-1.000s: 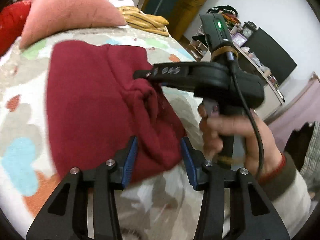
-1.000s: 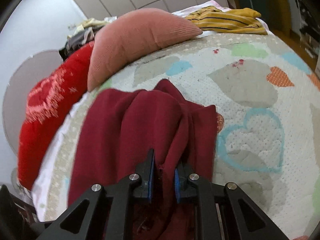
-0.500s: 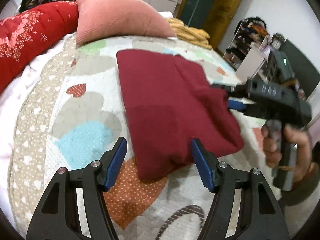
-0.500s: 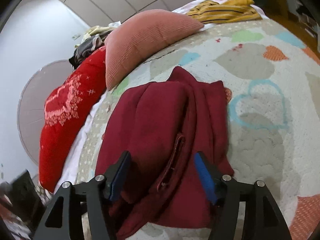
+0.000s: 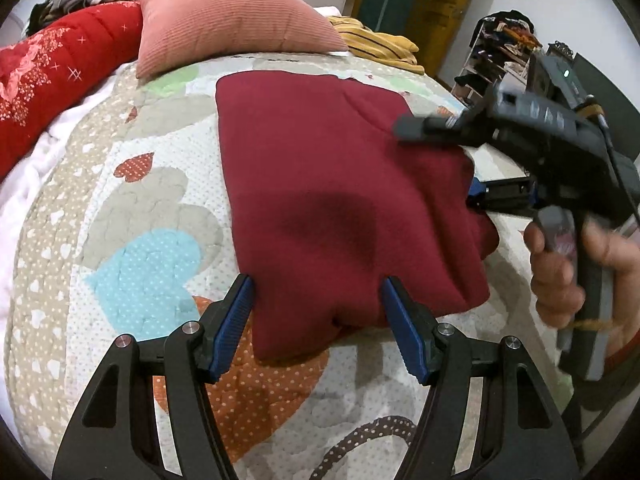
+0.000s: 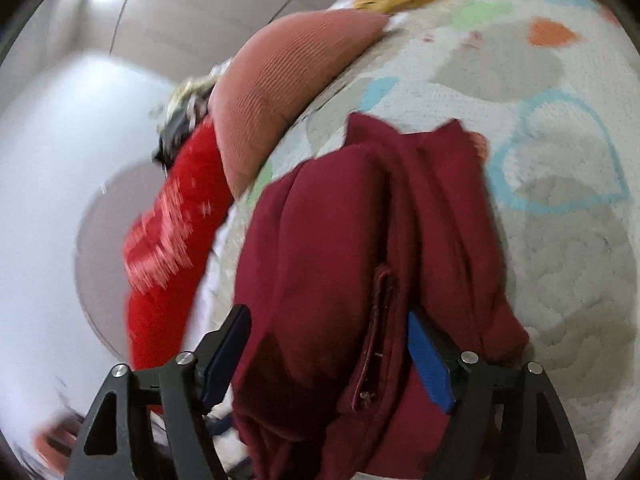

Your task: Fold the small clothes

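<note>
A dark red garment (image 5: 332,184) lies folded on the patterned quilt (image 5: 132,240). My left gripper (image 5: 318,322) is open, its blue pads on either side of the garment's near edge. My right gripper (image 6: 328,354) is open around the garment's bunched edge (image 6: 360,260), where a seam strip shows. In the left wrist view the right gripper (image 5: 472,160) sits at the garment's right edge, held by a hand (image 5: 576,264).
A pink pillow (image 5: 232,20) and a red blanket (image 5: 52,68) lie at the far side of the bed. A yellow striped garment (image 5: 380,44) lies behind the pillow. Shelves with clutter (image 5: 500,52) stand to the right of the bed.
My right gripper opened and let go of the garment's edge, then stayed around it. My left gripper pulled back, and the garment now lies flatter on the quilt.
</note>
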`<state>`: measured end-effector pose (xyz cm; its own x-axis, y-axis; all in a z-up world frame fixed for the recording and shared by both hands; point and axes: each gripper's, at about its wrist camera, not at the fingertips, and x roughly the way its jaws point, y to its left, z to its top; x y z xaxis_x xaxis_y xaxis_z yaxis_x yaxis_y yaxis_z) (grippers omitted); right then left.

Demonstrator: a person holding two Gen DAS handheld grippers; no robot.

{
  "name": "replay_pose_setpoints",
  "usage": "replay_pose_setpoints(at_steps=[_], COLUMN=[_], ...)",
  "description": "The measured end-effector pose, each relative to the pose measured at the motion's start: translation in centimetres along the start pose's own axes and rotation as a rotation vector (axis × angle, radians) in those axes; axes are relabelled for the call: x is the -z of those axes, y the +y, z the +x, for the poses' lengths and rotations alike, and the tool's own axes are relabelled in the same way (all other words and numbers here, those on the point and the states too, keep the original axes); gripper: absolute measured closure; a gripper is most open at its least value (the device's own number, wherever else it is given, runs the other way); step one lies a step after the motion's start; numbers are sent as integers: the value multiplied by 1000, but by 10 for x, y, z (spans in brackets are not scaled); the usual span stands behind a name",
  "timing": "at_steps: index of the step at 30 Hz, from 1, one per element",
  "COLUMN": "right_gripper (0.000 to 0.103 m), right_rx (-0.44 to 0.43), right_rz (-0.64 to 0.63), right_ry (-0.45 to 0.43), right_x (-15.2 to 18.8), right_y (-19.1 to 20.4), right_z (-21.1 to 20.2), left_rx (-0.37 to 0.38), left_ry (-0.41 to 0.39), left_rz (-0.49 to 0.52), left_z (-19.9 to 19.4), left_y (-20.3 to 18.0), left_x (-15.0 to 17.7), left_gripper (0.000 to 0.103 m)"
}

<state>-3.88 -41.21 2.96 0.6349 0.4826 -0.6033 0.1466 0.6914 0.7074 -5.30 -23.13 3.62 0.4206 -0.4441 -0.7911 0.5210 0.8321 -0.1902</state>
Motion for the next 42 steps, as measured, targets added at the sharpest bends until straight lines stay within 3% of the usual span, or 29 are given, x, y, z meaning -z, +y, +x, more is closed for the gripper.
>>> replay_pose_setpoints(at_steps=[1,2,4,5,8,11,14,15,19,23,26,30,32,36,42], right_gripper=[42,71,78,80,81,81,81,81,62,62,62,62,73,73,71], right_rx=[32,111,235,258,351,374,513,503,502,428,350,386,427,367,409], right_rz=[-61,-188,-332,-396,-497,-460,-484,-475,-420,-430,-495,-478,-439,-357,-481], right_ry=[2,3,1,-10,-67,-69,-42,-63,-120,-198,-175,-98,-69,-104,-106], right_x=[2,5,7,6,1,-9,-6,-6,-9,-6,-1,-10,-17,-21,12], right_y=[8,24,43,53,67,51,29,26,27,53,75,60,40,28,67], right_z=[2,4,3,-4,-23,-26,4,2,-29,-60,-45,2,20,10,-26], left_rx=[-5,-7,5,6,19,16,-2,-17,2,3,-9,0,14,1,-31], left_ry=[5,9,-16,-43,-94,-50,16,22,17,18,10,19,28,25,-48], left_rz=[3,5,2,-1,-28,-36,-27,-22,-33,-33,-28,-37,-44,-39,-26], left_z=[-1,-4,-15,-21,-29,-9,19,23,20,22,23,24,25,18,-6], left_y=[-1,-1,-1,-1,1,-2,-6,-5,0,-2,-5,-4,-2,-4,-8], left_x=[0,-2,-6,-9,-19,-23,-19,-18,-19,-21,-19,-19,-19,-17,-18], left_gripper=[36,36,36,36,36,36,36,36,36,36,36,36,36,36,36])
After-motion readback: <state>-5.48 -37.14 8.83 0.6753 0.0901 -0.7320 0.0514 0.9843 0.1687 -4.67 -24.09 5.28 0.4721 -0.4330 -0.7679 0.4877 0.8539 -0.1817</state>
